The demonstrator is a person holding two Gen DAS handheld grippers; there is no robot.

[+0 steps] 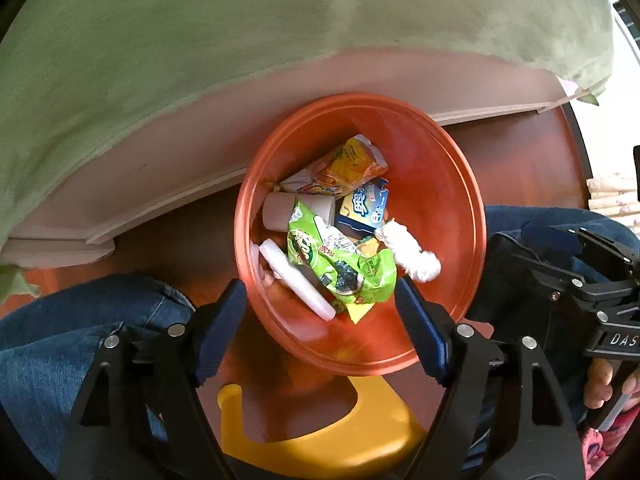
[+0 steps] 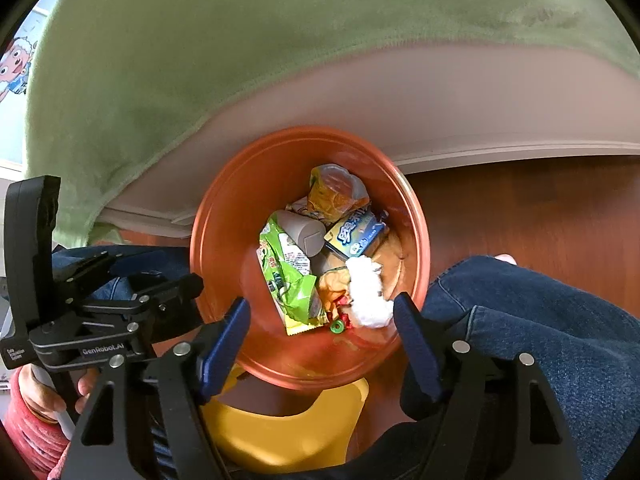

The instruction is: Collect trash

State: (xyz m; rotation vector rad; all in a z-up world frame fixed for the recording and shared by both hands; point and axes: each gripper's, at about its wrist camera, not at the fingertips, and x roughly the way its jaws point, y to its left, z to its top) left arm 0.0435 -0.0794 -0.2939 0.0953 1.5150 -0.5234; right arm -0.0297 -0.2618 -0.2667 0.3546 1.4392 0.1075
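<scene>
**Both grippers released over the bin, trash inside**

Green blanket (image 1: 160, 40) fills the top of both views, draped over a pale bed frame edge (image 1: 200, 168). Reddish wood floor (image 1: 520, 160) below it. Person's jeans-clad legs (image 2: 540, 320) sit either side of the bin.

Orange bin (image 1: 440, 184) stands on the floor just beside the bed frame, seen from above. Yellow stool (image 1: 320, 440) pokes out under its near rim.

Left gripper (image 1: 320, 312) points steeply down over the bin's near rim, jaws spread wide, nothing between the pads. Right gripper (image 2: 322, 320) same posture, jaws wide apart, pads bare. In the left view the right gripper appears at the right edge, with a hand (image 1: 600, 388) on its grip.

Trash, all inside the bin:
- green snack wrapper (image 1: 340, 264), crumpled, near centre
- orange-yellow packet (image 1: 348, 164) toward the far side
- blue box (image 1: 366, 208) just beside it
- white crumpled tissue (image 1: 412, 256) against the right wall
- pale cup (image 1: 280, 210) lying on its side
- white wrapper (image 1: 296, 280) at the left
- small green ring-shaped bit (image 2: 338, 325) at the bottom; cannot tell what it is
</scene>
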